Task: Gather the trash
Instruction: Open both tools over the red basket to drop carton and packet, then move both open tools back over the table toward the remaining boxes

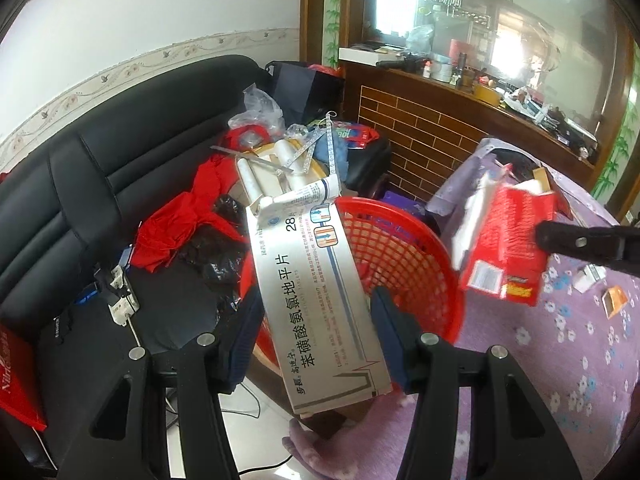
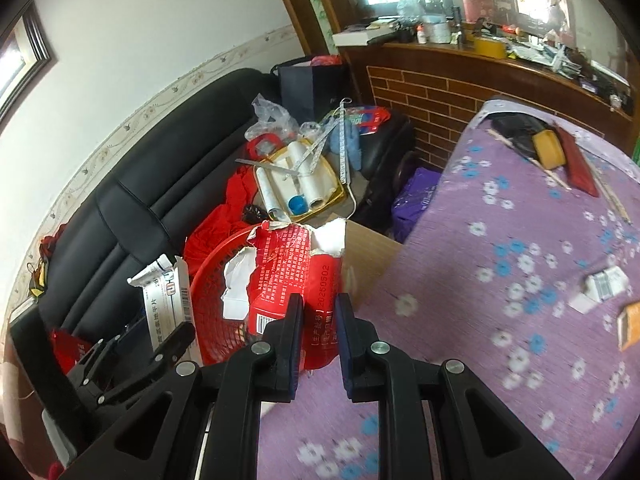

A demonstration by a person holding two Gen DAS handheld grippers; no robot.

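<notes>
Fingers of the left gripper (image 1: 316, 332) are clamped on the near half of a flattened white medicine carton (image 1: 320, 300), one pad on each long edge. Gripping the near end leaves the torn far end free, so it projects over the rim of the red mesh basket (image 1: 404, 248) and should fall inside once let go. At right in this view, the right gripper (image 1: 538, 236) carries a torn red box (image 1: 504, 240) beside the basket's right rim, above the purple flowered counter (image 1: 560, 360). A black sofa (image 1: 120, 180) heaped with clutter lies to the left and beyond.

Right wrist view: the fingers of the right gripper (image 2: 318, 336) are clenched on the near corner of the torn red box (image 2: 296, 276). The hold is narrow because only a folded edge of card sits between the pads. The box's ragged far end leans toward the red mesh basket (image 2: 216, 276), which stands at left, off the counter (image 2: 500, 280) edge (placed low so waste can be dropped in). The left gripper (image 2: 176, 340) and the white medicine carton (image 2: 168, 304) show at far left. More scraps remain on the counter: a small white packet (image 2: 604, 284) and an orange packet (image 2: 628, 326) at right.
</notes>
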